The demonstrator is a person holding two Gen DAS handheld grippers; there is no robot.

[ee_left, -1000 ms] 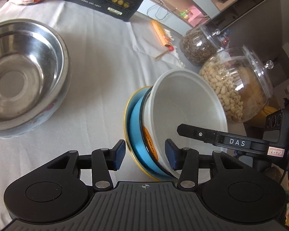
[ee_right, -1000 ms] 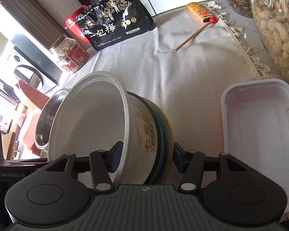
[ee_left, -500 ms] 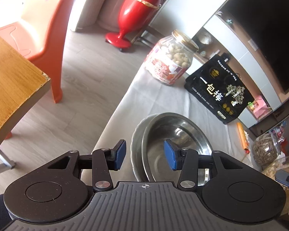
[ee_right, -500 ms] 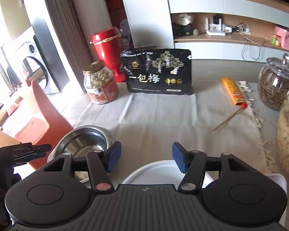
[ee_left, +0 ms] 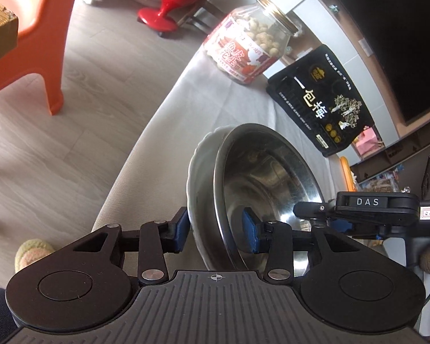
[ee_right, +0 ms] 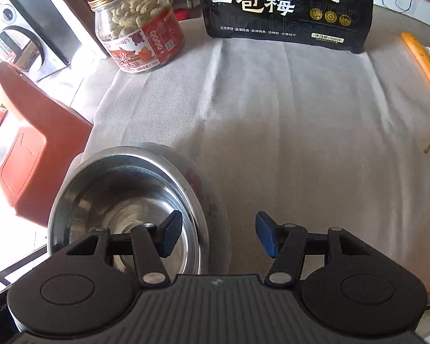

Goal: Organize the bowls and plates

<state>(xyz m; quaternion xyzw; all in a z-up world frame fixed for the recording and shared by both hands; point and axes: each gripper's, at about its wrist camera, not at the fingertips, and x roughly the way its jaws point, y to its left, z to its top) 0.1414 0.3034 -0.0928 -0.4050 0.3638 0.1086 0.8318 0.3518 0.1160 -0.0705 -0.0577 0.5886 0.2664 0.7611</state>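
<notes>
The left gripper point(ee_left: 215, 233) straddles the near rims of the steel bowl point(ee_left: 269, 189) and the pale dish point(ee_left: 196, 172) under it; its jaws are closing, one blue pad outside the dish at 9 o'clock, the other inside the bowl at 3 o'clock. Whether the pads already press cannot be told.

The right gripper point(ee_right: 216, 236) also has its jaws closing, with the far rims of the steel bowl point(ee_right: 123, 197) and dish point(ee_right: 215, 200) between them: the left pad hangs inside the bowl, the right pad stands clear outside at 3 o'clock. Nothing is gripped.

The bowl sits nested in the dish at the table's point(ee_right: 301, 132) near-left corner. Beyond, at 11 o'clock, stands a peanut jar point(ee_right: 137, 25); at 1 o'clock, a black snack bag point(ee_right: 286, 5); at 2 o'clock, an orange packet point(ee_right: 424, 63).
</notes>
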